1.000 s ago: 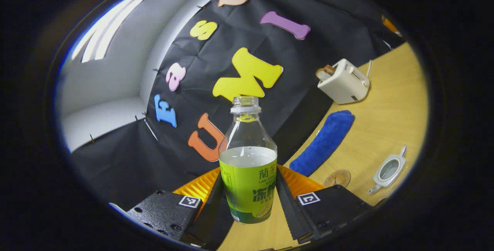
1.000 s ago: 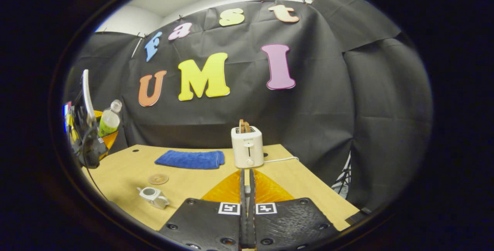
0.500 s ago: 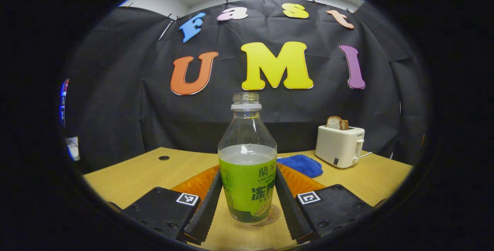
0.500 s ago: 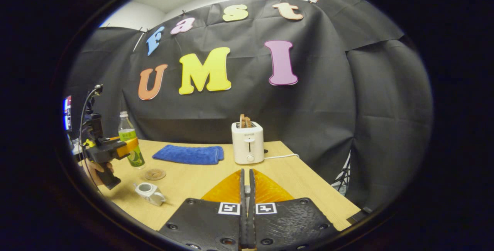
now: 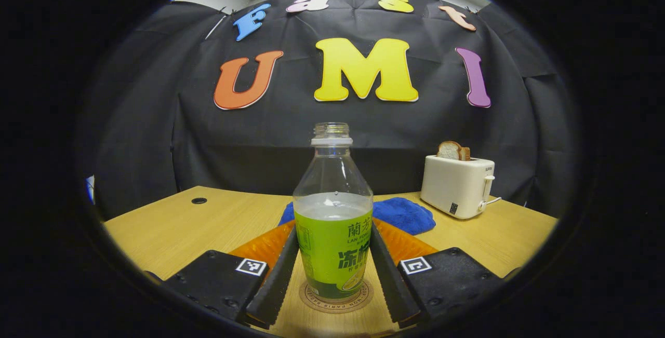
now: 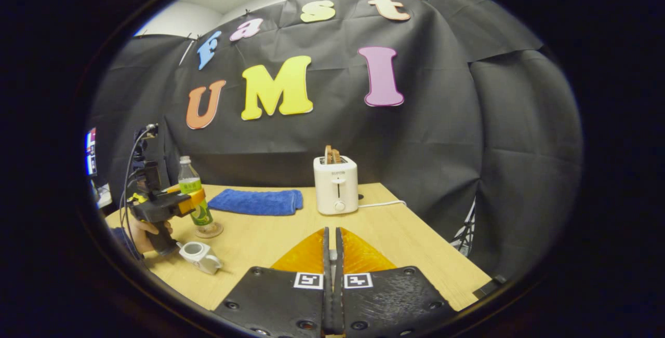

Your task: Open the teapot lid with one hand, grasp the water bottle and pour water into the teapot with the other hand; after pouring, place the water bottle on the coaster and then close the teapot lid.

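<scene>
Left gripper (image 5: 332,265) clamped on the bottle (image 5: 333,213), one finger on each side of the label. Bottle upright, uncapped, part full, base on or just over the coaster (image 5: 336,296) on the counter (image 5: 208,224); contact hard to judge. Seen from the right gripper view, a hand (image 6: 139,231) holding that gripper beside the teapot (image 6: 199,256), pot open at the top, lid apparently off. Right gripper (image 6: 332,255) well apart, fingers pressed together on nothing. Blue cloth (image 6: 257,201) and toaster (image 6: 336,191) near the back of the counter.
</scene>
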`<state>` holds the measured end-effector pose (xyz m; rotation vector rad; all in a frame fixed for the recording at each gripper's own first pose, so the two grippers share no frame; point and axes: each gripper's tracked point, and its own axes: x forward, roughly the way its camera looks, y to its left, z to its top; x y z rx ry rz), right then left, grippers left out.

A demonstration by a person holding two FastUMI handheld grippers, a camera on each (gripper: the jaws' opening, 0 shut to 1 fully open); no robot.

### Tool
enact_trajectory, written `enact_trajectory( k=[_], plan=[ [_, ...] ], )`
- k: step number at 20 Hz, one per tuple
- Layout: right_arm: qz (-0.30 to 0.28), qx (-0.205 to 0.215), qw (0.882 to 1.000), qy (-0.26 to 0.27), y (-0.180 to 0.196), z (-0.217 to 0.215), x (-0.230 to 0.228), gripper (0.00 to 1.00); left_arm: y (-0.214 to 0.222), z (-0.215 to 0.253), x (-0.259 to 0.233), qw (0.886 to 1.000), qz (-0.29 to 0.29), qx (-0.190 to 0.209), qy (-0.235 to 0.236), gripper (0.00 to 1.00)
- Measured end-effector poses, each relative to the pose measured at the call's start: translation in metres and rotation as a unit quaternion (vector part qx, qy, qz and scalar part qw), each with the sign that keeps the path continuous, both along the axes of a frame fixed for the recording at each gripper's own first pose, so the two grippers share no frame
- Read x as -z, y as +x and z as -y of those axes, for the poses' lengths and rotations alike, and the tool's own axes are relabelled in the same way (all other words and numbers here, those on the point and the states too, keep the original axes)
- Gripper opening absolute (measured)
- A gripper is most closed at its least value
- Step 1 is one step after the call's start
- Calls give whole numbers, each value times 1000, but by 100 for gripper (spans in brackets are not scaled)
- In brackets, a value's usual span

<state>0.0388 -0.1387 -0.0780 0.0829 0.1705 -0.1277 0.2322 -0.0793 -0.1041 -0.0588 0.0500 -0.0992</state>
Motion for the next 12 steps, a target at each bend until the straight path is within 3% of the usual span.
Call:
enact_trajectory(
  k=[6,8,12],
  plan=[
    [-5,-3,1000,-4,1,-5,5,0,-2,1,0,1000,2,0,8,81],
    [-6,-5,1000,-8,2,-7,5,0,-11,2,-10,1000,9,3,9,92],
    [-6,-9,1000,-12,2,-12,4,0,-35,7,-37,999,27,11,20,92]
  ],
)
